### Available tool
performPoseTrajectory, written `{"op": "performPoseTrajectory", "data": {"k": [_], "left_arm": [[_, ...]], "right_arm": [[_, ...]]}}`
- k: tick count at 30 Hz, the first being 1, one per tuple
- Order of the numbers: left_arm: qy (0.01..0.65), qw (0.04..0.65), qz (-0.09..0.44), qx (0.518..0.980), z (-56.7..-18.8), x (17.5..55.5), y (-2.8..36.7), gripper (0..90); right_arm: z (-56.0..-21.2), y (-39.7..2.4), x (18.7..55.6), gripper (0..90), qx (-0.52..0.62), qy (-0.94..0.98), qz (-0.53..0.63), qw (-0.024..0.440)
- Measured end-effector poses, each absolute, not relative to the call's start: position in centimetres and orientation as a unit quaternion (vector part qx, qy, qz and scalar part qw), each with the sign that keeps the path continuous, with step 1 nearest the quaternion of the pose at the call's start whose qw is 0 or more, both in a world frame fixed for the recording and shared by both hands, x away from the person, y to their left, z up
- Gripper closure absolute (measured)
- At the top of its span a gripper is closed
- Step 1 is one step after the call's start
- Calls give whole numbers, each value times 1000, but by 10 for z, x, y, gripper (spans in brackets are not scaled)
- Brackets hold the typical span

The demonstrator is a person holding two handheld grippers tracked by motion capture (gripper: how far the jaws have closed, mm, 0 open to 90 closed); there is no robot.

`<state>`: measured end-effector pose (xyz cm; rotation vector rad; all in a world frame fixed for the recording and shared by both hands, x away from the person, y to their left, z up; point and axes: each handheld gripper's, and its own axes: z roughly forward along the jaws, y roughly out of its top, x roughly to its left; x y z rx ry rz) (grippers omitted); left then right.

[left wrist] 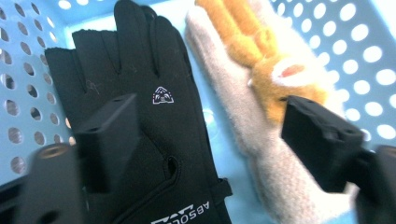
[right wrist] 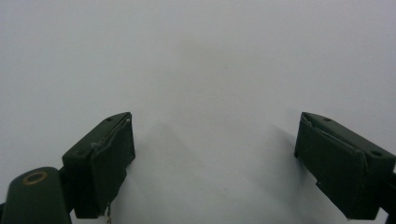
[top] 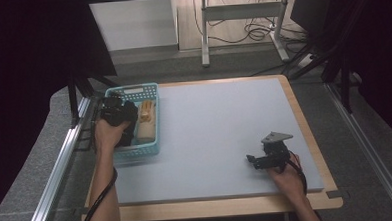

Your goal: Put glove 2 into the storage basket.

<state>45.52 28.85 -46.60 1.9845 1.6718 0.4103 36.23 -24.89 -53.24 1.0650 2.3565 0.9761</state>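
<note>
My left gripper [left wrist: 205, 140] hangs wide open, holding nothing, above the black glove [left wrist: 140, 116] in the blue basket [left wrist: 28, 93]; its cuff reads "ABSOL". My right gripper [right wrist: 215, 158] gapes empty over the grey mat [right wrist: 196, 60].

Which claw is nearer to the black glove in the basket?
Left. The left claw hangs open just above the black glove inside the blue basket; the right claw is far across the table, over bare mat.

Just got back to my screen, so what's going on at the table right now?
The person's left gripper hangs over the blue basket, jaws open above a black glove lying beside a cream and orange glove. The right gripper rests open over the bare grey mat, holding nothing.
</note>
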Motion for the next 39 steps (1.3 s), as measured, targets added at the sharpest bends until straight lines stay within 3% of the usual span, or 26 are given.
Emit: {"op": "performPoseTrajectory", "data": {"k": [6, 13, 23, 39], "left_arm": [[595, 290, 157, 733, -457, 442, 288, 59], [546, 357, 146, 743, -446, 417, 266, 12], [463, 405, 149, 774, -441, 381, 216, 0], [347, 426, 129, 825, -465, 348, 125, 0]], "right_arm": [[-532, -249, 362, 117, 378, 837, 347, 188], [-532, -249, 362, 117, 378, 838, 346, 188], [-532, -249, 362, 117, 378, 838, 346, 188], [-532, -249, 362, 116, 378, 838, 346, 189]]}}
